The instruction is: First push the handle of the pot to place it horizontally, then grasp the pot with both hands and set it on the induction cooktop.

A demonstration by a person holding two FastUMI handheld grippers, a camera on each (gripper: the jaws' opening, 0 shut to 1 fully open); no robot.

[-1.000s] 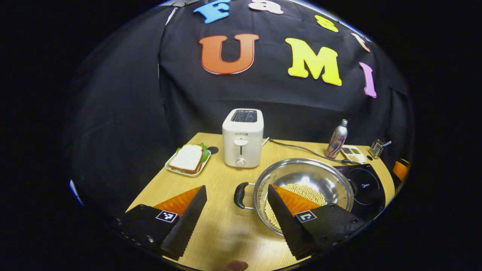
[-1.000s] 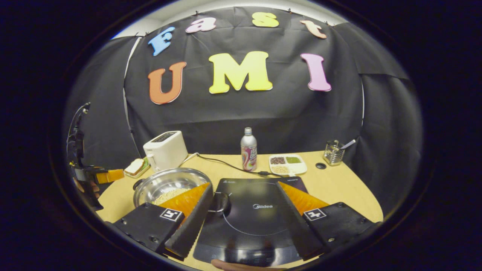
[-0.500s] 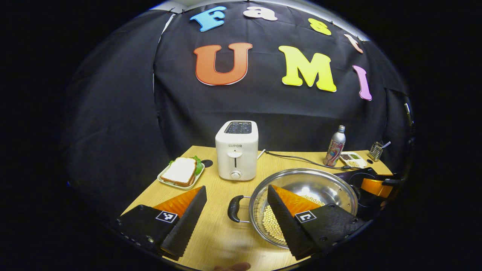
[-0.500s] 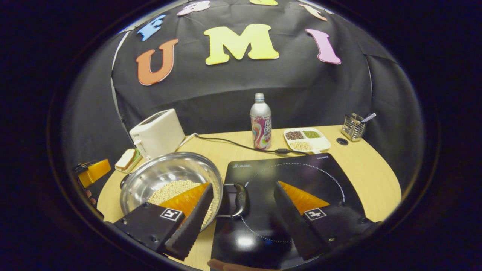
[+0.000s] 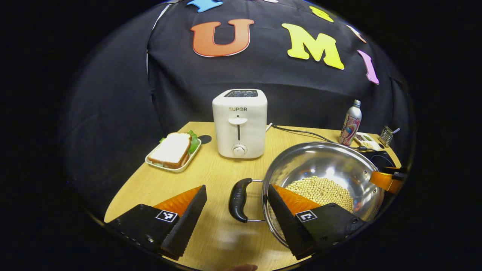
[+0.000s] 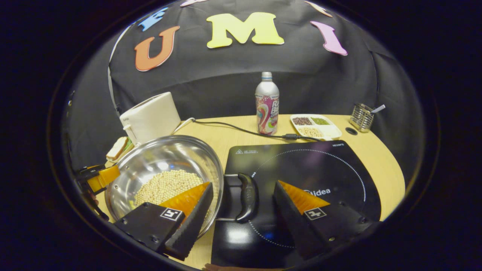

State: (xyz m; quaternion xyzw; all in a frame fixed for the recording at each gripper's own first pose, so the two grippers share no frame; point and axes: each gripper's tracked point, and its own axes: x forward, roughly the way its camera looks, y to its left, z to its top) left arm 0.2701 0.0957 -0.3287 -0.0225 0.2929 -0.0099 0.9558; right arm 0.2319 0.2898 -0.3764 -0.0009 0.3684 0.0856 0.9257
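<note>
Pot point(image 5: 324, 177) of beans larger in both views than a second ago, left tool point(image 5: 237, 210) and right tool point(image 6: 243, 209) each gaping wide astride a black handle point(image 5: 240, 194), nothing gripped, table point(image 5: 211, 177) below.

Mock kitchen booth w/ black cloth wall point(image 5: 113, 94), toaster point(image 5: 240, 123), induction cooktop point(image 6: 301, 177).

The round steel pot point(image 6: 165, 165) with pale beans point(image 6: 165, 186) in it stands on the wooden table point(image 6: 376, 158), just left of the flat black induction cooktop point(image 6: 301, 165); one of its black loop handles point(image 6: 246, 195) reaches over the cooktop's edge. Behind the pot stands the white toaster point(image 5: 240, 122), and left of the toaster lies the sandwich plate point(image 5: 171, 152). Behind the cooktop stand a printed metal bottle point(image 6: 267, 103), a divided white tray of grains point(image 6: 315, 126) and a wire holder point(image 6: 361, 117).
</note>
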